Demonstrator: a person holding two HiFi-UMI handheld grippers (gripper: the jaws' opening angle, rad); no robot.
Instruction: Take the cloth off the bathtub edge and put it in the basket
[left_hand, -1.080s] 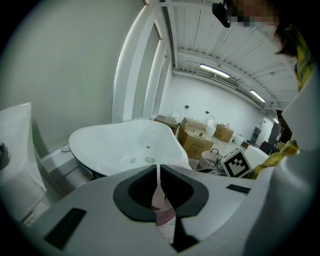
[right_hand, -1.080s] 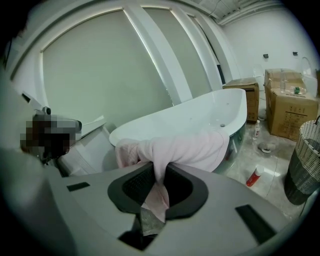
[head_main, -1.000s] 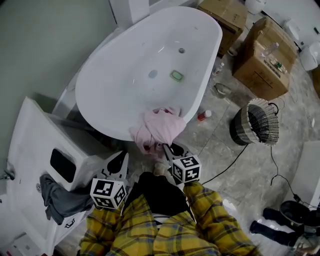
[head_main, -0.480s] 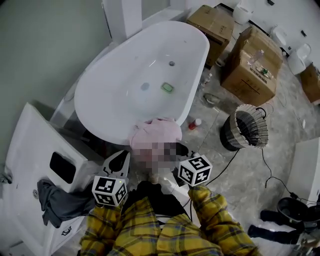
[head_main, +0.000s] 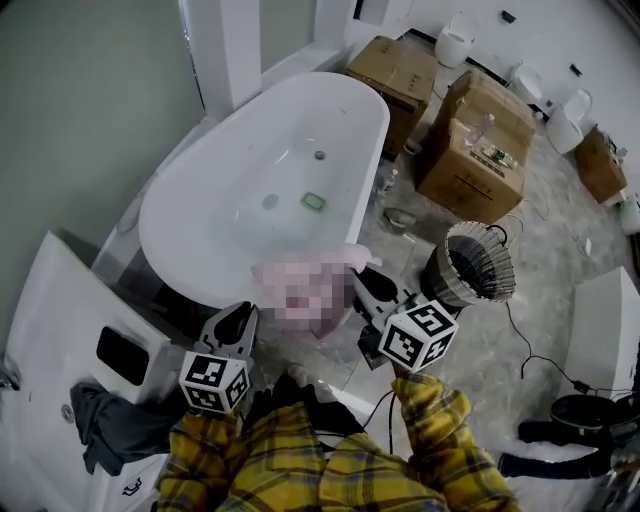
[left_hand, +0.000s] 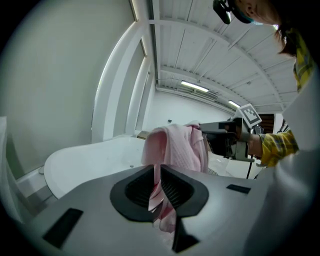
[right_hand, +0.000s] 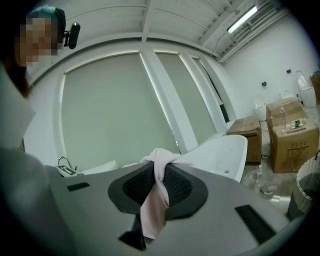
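Whereas the soft pink cloth (head_main: 300, 290) earlier draped the white oval bathtub (head_main: 225, 190), it now hangs lifted beside its rim. The left hand-held gripper (head_main: 232, 322) and right hand-held gripper (head_main: 363, 287) each clamp a fold, the right now nearer the round wicker basket (head_main: 472, 268).

The cloth (left_hand: 176, 147) I hold is pink, the bathtub (head_main: 225, 195) white, the basket (head_main: 440, 283) dark, my sleeves (head_main: 432, 420) yellow plaid, the boxes (head_main: 470, 150) brown.

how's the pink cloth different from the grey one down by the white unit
The pink cloth is pale, the grey cloth dark. The pink cloth hangs pinched in the left gripper and right gripper; the grey cloth lies draped on the white unit, untouched. Both are crumpled fabric.
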